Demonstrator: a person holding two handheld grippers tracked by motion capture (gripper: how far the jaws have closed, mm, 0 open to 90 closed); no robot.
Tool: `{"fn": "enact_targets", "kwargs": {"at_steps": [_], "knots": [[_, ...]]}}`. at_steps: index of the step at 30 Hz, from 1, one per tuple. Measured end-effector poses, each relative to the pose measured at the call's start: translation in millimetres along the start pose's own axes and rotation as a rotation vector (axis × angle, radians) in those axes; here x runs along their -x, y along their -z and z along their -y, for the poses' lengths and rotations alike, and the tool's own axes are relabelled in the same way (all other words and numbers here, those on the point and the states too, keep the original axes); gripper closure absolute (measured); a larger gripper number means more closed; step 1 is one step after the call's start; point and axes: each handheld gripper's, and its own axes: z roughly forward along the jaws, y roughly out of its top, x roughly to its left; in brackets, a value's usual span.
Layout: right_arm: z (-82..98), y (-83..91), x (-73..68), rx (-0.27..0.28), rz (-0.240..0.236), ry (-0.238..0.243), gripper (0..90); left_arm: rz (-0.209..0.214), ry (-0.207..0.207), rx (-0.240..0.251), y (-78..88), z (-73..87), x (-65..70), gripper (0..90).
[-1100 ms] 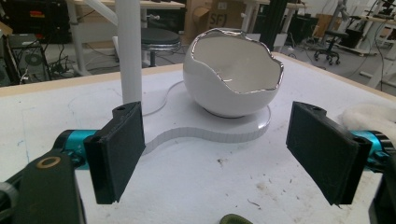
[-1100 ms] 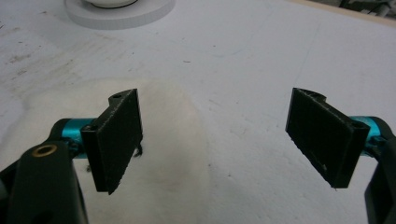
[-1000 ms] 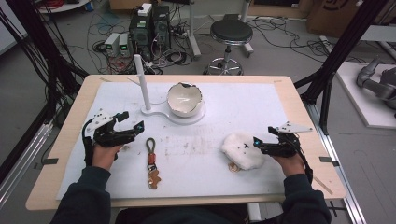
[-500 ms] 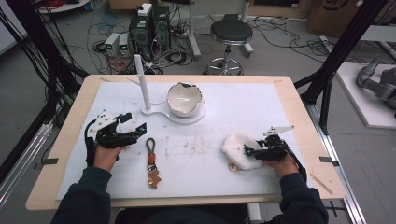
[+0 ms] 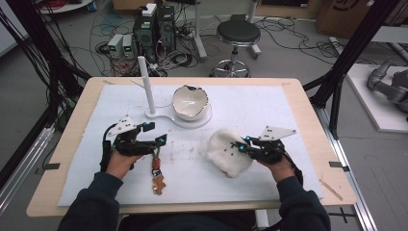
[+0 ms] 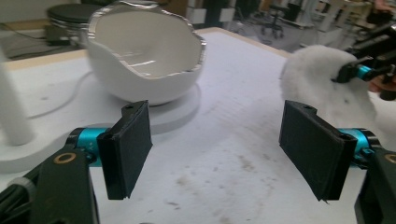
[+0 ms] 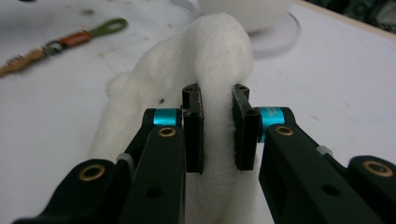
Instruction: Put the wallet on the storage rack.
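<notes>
Now the right tool (image 7: 217, 133) has just closed its jaws and pinches a fold of the white fluffy cloth (image 5: 227, 151), which lies on the right half of the white-covered worktop (image 5: 269, 108). Meanwhile the left tool (image 6: 219, 149) stands wide with nothing between its jaws, near the brown keychain with a green loop (image 5: 157, 169).

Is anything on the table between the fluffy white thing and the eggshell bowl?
Nothing visible. The right gripper pinches the fluffy white thing, and bare mat lies between it and the eggshell bowl.
</notes>
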Motion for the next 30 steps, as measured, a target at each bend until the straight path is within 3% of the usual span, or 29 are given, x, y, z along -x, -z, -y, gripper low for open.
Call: {"fn": "enact_targets", "kwargs": {"at_steps": [1, 2, 4, 5, 6, 7, 8, 11, 14, 15, 16, 18, 21, 24, 25, 26, 27, 30], "knots": [[-4.5, -3.6, -3.9, 0.010, -0.012, 0.014, 78.4, 0.046, -0.012, -0.016, -6.8, -1.1, 6.5, 25.2], [-8.6, -7.1, -7.8, 0.020, -0.026, 0.028, 78.3, 0.046, -0.012, -0.016, -6.8, -1.1, 6.5, 25.2], [-12.5, -10.5, -11.4, 0.029, -0.041, 0.045, 78.3, 0.087, -0.022, -0.033, -15.3, -1.8, 14.5, 25.2], [-18.6, -17.4, -18.5, 0.037, -0.078, 0.076, 78.2, 0.128, -0.035, -0.054, -24.2, -2.2, 22.1, 25.2], [-20.4, -19.9, -21.0, 0.037, -0.095, 0.083, 78.1, 0.128, -0.035, -0.054, -24.2, -2.2, 22.1, 25.2], [-23.4, -24.3, -25.5, 0.034, -0.115, 0.098, 78.0, 0.178, -0.044, -0.090, -35.1, -1.9, 30.7, 25.2], [-23.4, -24.3, -25.5, 0.034, -0.115, 0.098, 78.0, 0.178, -0.044, -0.090, -35.1, -1.9, 30.7, 25.2], [-29.2, -33.9, -35.6, 0.038, -0.166, 0.133, 77.9, 0.257, -0.046, -0.153, -47.0, 1.1, 41.8, 26.0], [-30.6, -36.0, -38.2, 0.044, -0.188, 0.146, 77.8, 0.292, -0.047, -0.185, -50.7, 3.2, 45.2, 30.3], [-31.6, -37.1, -39.5, 0.050, -0.196, 0.150, 77.7, 0.327, -0.058, -0.194, -51.6, 3.7, 47.1, 43.8], [-31.6, -37.1, -39.5, 0.050, -0.196, 0.150, 77.7, 0.327, -0.058, -0.194, -51.6, 3.7, 47.1, 55.9], [-32.1, -37.9, -38.9, 0.055, -0.188, 0.150, 76.5, 0.331, -0.078, -0.204, -50.6, 2.8, 49.6, 69.1], [-31.5, -38.4, -36.8, 0.051, -0.165, 0.125, 70.4, 0.333, -0.085, -0.157, -46.4, -0.1, 49.6, 75.2], [-28.0, -38.0, -29.4, 0.059, -0.107, 0.039, 52.0, 0.306, -0.071, -0.076, -38.6, -4.2, 45.6, 76.5], [-24.7, -36.1, -22.2, 0.067, -0.091, -0.033, 46.3, 0.302, -0.060, -0.040, -35.4, -5.2, 42.7, 77.0], [-24.7, -36.1, -22.2, 0.067, -0.091, -0.033, 46.3, 0.299, -0.042, 0.000, -32.3, -6.2, 40.4, 77.0], [-20.3, -34.6, -17.2, 0.087, -0.102, -0.084, 43.1, 0.291, -0.019, 0.071, -26.5, -8.1, 36.2, 77.2], [-16.8, -37.4, -13.8, 0.104, -0.146, -0.155, 41.5, 0.285, -0.016, 0.111, -22.9, -9.2, 34.4, 77.4]]}}
